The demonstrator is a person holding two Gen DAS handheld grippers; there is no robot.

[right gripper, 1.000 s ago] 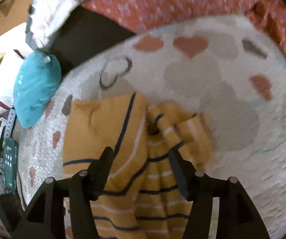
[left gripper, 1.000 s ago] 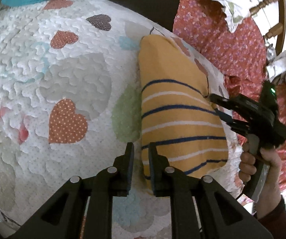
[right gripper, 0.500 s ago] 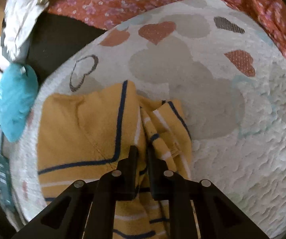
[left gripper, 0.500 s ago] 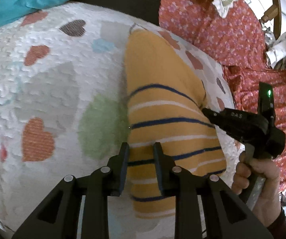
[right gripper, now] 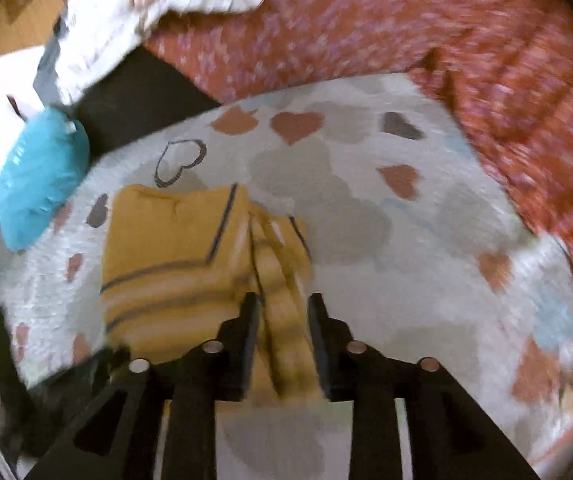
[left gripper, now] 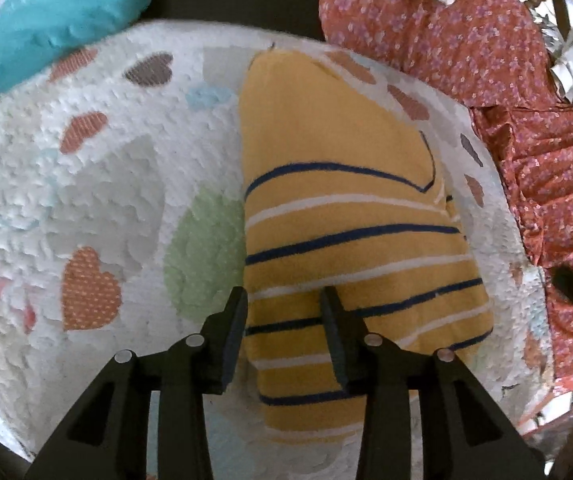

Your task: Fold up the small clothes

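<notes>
Garment: a yellow top [left gripper: 350, 216] with navy and white stripes is being shown lying folded on a white quilt [left gripper: 86, 200] patterned with hearts.
Folded side: in the right wrist view, the striped layers are being seen bunched along the garment's [right gripper: 174, 248] right side, though the picture is blurred.
Left gripper [left gripper: 284, 332]: the jaws are being held spread over the garment's near left edge, with striped cloth between them and nothing pinched.
Right gripper [right gripper: 282, 340]: the jaws are being held spread around the bunched fold, not closed on it.
Surroundings: a teal cushion [left gripper: 58, 16] is being shown beyond the quilt, and red floral fabric [left gripper: 526, 120] beside it.
</notes>
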